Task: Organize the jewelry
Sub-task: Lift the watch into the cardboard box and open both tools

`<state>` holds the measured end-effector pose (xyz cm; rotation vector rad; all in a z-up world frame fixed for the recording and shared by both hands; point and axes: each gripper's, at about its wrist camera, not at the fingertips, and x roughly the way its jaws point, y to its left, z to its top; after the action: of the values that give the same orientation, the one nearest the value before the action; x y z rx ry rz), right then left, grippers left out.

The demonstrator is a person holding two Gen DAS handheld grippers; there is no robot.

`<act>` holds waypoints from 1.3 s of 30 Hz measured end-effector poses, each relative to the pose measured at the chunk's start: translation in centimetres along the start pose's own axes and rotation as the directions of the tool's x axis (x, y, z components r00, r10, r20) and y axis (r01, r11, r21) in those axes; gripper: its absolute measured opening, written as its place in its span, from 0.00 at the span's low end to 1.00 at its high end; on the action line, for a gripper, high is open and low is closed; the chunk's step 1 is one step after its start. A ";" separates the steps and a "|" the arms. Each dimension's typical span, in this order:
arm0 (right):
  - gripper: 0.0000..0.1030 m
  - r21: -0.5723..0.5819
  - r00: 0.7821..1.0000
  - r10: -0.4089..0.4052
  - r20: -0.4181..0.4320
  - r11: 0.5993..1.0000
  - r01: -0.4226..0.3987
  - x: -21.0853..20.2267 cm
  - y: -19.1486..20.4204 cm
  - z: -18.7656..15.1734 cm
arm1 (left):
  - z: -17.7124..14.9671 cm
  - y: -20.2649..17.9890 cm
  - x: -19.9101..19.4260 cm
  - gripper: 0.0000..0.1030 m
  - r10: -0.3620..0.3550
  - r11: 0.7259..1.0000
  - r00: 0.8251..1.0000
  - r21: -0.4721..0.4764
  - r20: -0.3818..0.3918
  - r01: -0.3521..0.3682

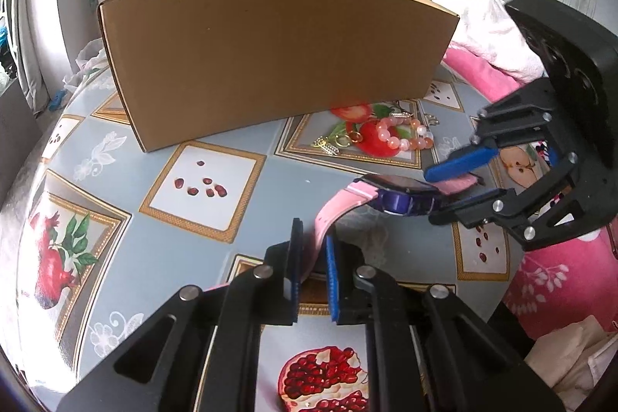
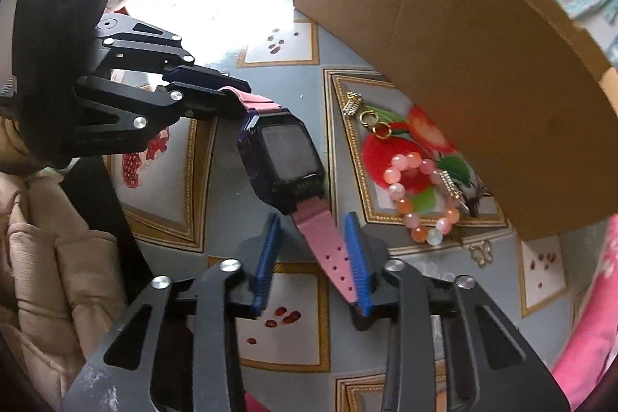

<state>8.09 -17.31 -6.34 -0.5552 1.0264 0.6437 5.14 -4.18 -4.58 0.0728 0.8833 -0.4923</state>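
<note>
A watch (image 2: 284, 157) with a dark purple case and pink straps hangs just above the counter (image 1: 239, 234), stretched between the two tools. The left tool (image 1: 313, 267) is nearly closed and pinches one pink strap (image 1: 322, 222) between its blue pads; in the right wrist view that same tool (image 2: 231, 99) comes in from the left and clamps the strap close to the watch case. The other pink strap (image 2: 328, 246) lies between the blue pads of the right tool (image 2: 314, 263), whose jaws stand at a narrow gap; the strap touches the right-hand pad (image 2: 357, 257), while a gap shows between it and the left-hand pad, so the strap is not squeezed from both sides. Just beyond the watch, on the counter, lies a bracelet of pink and orange beads (image 2: 421, 195), with small gold earrings (image 2: 367, 118) near it and a little butterfly-shaped piece (image 2: 481, 253) just beside it. Behind these stands an open cardboard box (image 1: 270, 53), its brown wall upright, close to the jewelry. The counter is covered with a grey cloth printed with pomegranates and gold-framed squares. Pink and white fabric (image 1: 490, 33) is heaped at the far right edge of the counter.
</note>
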 end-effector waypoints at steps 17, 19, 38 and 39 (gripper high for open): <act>0.01 0.162 0.892 -0.332 0.306 0.942 0.295 -10.3 4.2 -2.0 | 3.0 -3.3 -8.7 0.04 0.123 0.984 0.968 0.104 0.218 -0.148; 0.01 0.175 0.854 -0.364 0.372 0.931 0.321 -13.1 3.9 -1.0 | 4.7 -3.7 -10.7 0.04 0.132 0.978 0.951 0.121 0.279 -0.171; 0.01 0.258 0.995 0.010 -0.096 0.966 0.016 -3.3 -14.5 13.9 | 22.5 5.8 4.1 0.05 0.035 0.998 0.979 -0.044 -0.200 -0.044; 0.01 0.260 0.992 0.020 -0.123 0.966 0.013 -2.6 -15.0 14.0 | 22.4 6.0 4.9 0.10 0.036 0.998 0.973 -0.050 -0.230 -0.048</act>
<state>26.12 -18.58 3.63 -0.3664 1.2090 0.4712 26.60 -6.52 5.25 0.0988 1.1190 -0.4245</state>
